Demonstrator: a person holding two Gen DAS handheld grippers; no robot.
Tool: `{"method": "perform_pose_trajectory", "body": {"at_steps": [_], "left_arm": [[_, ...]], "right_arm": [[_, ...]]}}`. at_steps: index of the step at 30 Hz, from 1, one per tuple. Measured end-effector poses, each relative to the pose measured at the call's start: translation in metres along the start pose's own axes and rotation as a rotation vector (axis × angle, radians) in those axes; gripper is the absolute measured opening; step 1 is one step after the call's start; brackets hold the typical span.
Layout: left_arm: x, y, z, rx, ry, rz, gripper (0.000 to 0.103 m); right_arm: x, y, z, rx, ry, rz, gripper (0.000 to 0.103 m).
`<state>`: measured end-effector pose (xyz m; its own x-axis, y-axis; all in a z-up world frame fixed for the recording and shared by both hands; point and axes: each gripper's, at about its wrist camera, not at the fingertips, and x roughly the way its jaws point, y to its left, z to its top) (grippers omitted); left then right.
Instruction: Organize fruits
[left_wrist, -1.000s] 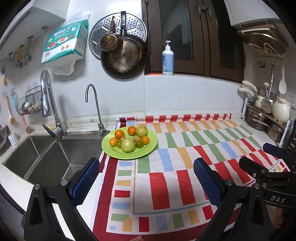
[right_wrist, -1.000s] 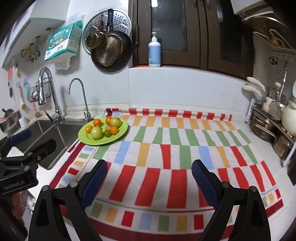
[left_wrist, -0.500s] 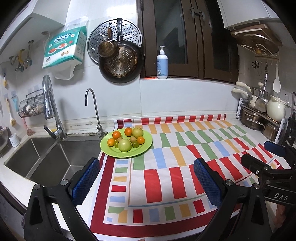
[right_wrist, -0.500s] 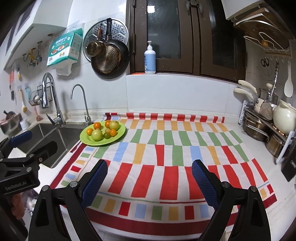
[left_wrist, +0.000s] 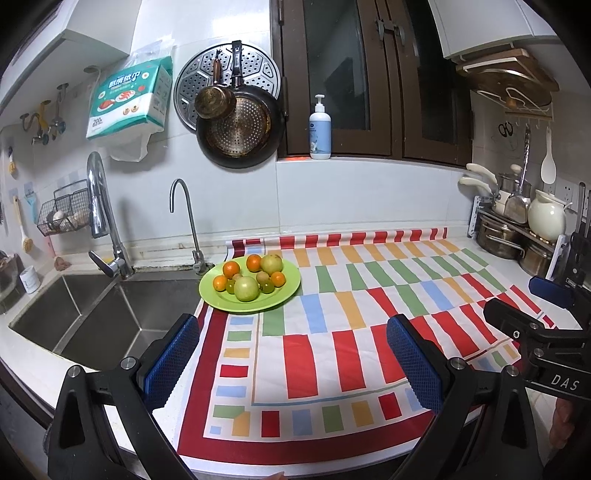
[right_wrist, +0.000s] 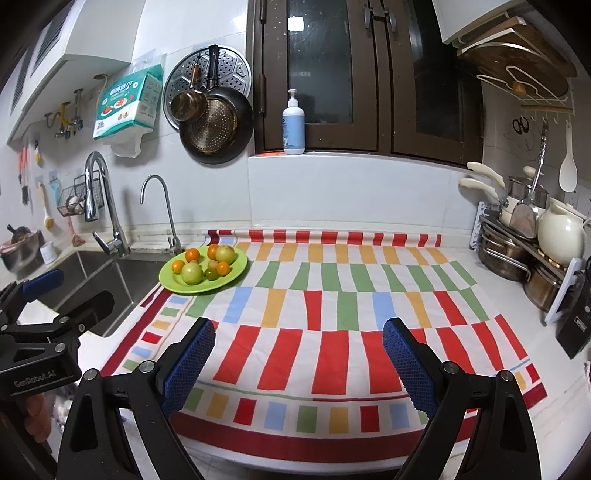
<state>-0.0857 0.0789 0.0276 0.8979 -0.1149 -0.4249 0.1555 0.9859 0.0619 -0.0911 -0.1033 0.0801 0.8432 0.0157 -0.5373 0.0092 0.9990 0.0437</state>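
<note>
Ahead-left of both tongs, left tongs (left_wrist: 291, 354) and right tongs (right_wrist: 299, 354) held apart and empty, fruits (left_wrist: 251, 278) are heaped on a green plate (left_wrist: 221, 297); rolling toward the sink (left_wrist: 92, 317) is risked if nudged.

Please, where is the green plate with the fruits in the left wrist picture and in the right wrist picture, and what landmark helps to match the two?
Left wrist view: the green plate lies left of centre, beside the sink.
Right wrist view: the green plate lies farther left, at the striped cloth's far left corner.
Shared landmark: the thin curved tap stands just behind the plate in both.
</note>
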Motion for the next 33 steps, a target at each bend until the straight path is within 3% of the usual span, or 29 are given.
{"method": "perform_pose_trajectory", "body": {"at_steps": [33], "left_arm": [[0.009,-0.004,0.001,0.0,0.015,-0.016,0.103]], "right_arm": [[0.004,-0.007,0.003,-0.003,0.01,-0.007,0.093]]}}
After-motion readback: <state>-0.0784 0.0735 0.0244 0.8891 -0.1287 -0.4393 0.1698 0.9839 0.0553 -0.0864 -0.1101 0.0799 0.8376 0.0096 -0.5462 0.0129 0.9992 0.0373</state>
